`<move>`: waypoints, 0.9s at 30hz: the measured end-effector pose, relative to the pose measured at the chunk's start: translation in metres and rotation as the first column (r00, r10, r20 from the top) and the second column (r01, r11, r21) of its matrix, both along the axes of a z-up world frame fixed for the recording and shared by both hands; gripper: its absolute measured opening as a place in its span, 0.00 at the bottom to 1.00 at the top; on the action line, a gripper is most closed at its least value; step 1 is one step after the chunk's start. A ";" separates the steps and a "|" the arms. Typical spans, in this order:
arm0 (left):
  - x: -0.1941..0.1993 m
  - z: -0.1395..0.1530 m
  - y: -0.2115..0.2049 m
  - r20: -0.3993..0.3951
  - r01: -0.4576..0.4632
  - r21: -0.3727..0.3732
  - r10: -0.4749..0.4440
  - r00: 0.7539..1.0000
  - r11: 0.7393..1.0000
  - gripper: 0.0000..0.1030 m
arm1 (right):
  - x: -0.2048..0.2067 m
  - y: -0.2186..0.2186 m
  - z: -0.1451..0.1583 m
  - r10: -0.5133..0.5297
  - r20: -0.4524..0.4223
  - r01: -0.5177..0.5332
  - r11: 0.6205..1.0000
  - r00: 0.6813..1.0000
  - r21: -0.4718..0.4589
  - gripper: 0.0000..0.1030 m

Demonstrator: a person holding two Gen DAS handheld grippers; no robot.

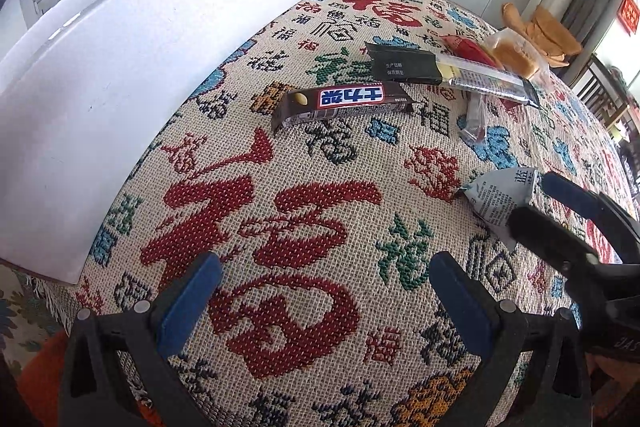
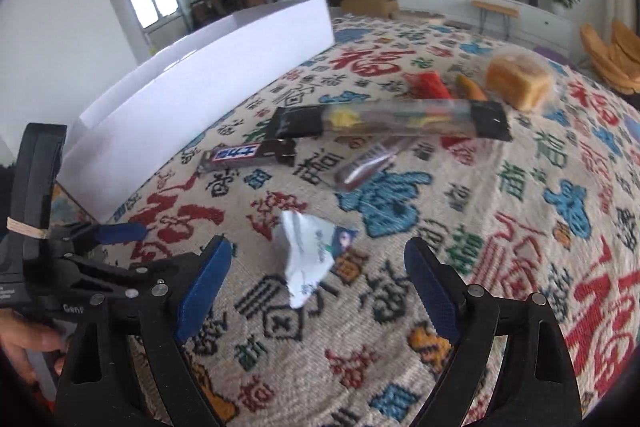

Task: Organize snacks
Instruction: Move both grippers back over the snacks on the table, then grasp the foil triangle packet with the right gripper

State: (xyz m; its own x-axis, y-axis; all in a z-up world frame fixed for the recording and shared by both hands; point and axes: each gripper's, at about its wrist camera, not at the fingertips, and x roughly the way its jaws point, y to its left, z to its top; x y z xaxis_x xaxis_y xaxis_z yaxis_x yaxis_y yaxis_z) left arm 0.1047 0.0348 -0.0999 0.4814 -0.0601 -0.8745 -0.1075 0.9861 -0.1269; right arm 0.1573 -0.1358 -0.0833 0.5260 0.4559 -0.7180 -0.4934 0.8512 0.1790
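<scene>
Snickers bar (image 1: 344,102) flat, long axis parallel to box (image 1: 160,67).

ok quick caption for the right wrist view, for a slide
Right gripper, open, hovers over a small white snack packet on the patterned cloth, near a white box.

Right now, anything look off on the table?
Nothing damaged or spilled. The snacks lie scattered outside the white box: chocolate bar, long black-ended pack, wrapped bread. A crumpled white packet sits ahead of the open right gripper.
</scene>
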 end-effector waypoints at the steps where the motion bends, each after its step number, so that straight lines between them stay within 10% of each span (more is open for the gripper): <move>1: 0.002 -0.001 0.001 -0.008 -0.024 0.023 0.024 1.000 0.999 0.97 | 0.005 0.009 -0.004 0.029 -0.007 -0.029 0.999 1.000 -0.023 0.85; 18: 0.003 -0.001 0.002 -0.006 -0.016 0.010 0.016 1.000 1.000 0.99 | 0.013 0.025 -0.022 0.127 0.004 -0.124 0.974 0.992 -0.187 0.56; 27: 0.004 -0.001 0.000 -0.007 -0.009 0.020 0.009 1.000 1.000 0.99 | 0.023 -0.082 -0.004 -0.160 0.099 0.180 0.953 0.982 -0.244 0.56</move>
